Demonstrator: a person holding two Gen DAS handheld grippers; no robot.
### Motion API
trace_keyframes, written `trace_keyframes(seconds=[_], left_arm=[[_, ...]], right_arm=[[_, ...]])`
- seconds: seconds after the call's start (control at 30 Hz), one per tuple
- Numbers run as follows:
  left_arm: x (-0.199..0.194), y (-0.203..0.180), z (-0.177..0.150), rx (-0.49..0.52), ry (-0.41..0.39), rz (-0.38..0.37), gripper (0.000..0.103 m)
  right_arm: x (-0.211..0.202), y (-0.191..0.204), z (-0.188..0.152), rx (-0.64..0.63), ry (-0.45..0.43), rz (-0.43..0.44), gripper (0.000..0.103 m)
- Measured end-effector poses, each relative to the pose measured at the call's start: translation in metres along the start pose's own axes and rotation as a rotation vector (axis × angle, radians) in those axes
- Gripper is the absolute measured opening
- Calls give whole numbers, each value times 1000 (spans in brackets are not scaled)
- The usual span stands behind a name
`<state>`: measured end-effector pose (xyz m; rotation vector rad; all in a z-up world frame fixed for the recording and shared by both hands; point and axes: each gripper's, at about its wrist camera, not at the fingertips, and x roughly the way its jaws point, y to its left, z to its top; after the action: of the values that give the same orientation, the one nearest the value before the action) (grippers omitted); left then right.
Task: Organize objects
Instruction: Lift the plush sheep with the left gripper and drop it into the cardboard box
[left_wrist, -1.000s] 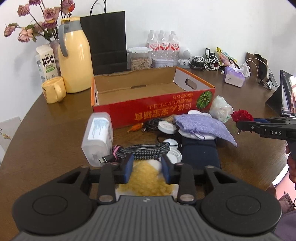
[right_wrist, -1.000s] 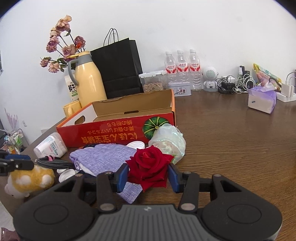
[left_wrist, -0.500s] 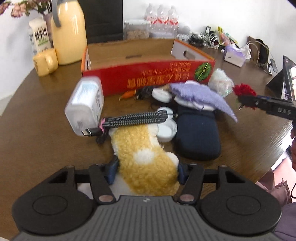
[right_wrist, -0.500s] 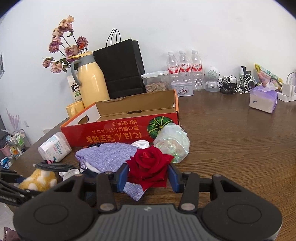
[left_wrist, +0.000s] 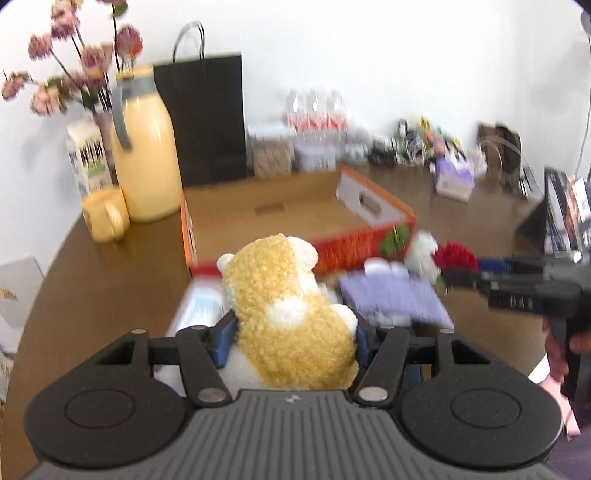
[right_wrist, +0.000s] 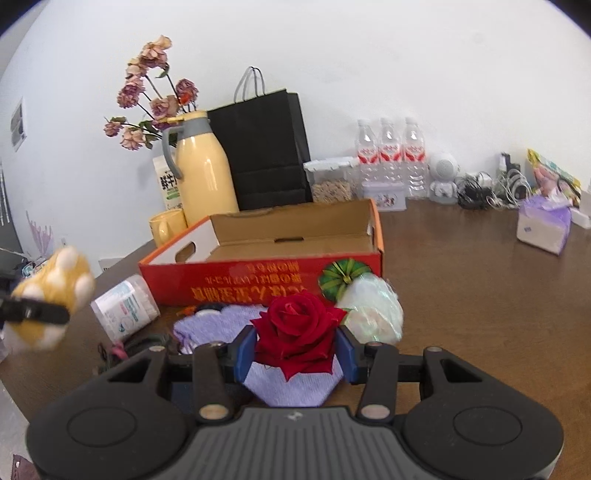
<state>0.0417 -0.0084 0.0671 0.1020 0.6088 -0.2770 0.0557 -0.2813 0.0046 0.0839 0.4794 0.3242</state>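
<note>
Since a second ago our left gripper (left_wrist: 291, 332) has carried the yellow plush toy (left_wrist: 286, 306) up off the table (left_wrist: 103, 280); it was lying low beside the braided cable, and now it rides in front of the cardboard box (left_wrist: 295, 210). Its jaws have just been opening wider around the toy's thicker body, and they now clamp it on both sides. Our right gripper (right_wrist: 295, 349) has kept its medium-width hold on the red rose (right_wrist: 297, 328) throughout, just in front of the box's red wall, above the purple cloth (right_wrist: 218, 325).

We see three risks. The plush is soft and held low on its body, so it may sag or slip out before we clear the box wall. The rose is pinched by its petals, which could crush or tear. Both grippers appear headed for the same box, so they could collide over its opening, or the toy could catch on the near wall.

Little writing is readable. The box front carries yellow East Asian characters, upside down from our side, beside a green pumpkin picture. "DAS" is stamped on the right gripper's side in the left view. The milk carton (right_wrist: 168, 186) bears Chinese characters; the water bottles (right_wrist: 391, 155) have red labels too small to read.
</note>
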Motion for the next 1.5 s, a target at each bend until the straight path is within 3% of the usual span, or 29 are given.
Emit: trace_keyframes(seconds=[0.27, 0.5, 0.67, 0.9, 1.07, 1.23, 1.3, 1.4, 1.47, 1.5], left_arm=[[38, -5, 54, 3, -134, 54, 61], [96, -5, 95, 17, -150, 109, 61], [141, 1, 111, -12, -115, 136, 62], [203, 8, 102, -72, 42, 190, 62], [225, 12, 90, -85, 116, 203, 63], [228, 13, 86, -81, 118, 206, 67], [224, 11, 87, -72, 97, 217, 87], [214, 9, 88, -56, 51, 221, 100], [205, 8, 89, -56, 15, 235, 103], [202, 8, 89, -58, 1, 237, 103]], right_arm=[[30, 10, 51, -76, -81, 0, 45], [85, 9, 90, -121, -75, -47, 45], [133, 5, 101, -129, -23, -94, 45], [193, -7, 94, -113, 106, -148, 46], [211, -9, 86, -108, 163, -148, 47], [213, -11, 83, -108, 172, -145, 48], [212, -11, 83, -110, 172, -143, 55], [207, -8, 83, -121, 156, -147, 72], [202, -7, 85, -123, 133, -153, 92], [199, -6, 86, -121, 122, -155, 93]])
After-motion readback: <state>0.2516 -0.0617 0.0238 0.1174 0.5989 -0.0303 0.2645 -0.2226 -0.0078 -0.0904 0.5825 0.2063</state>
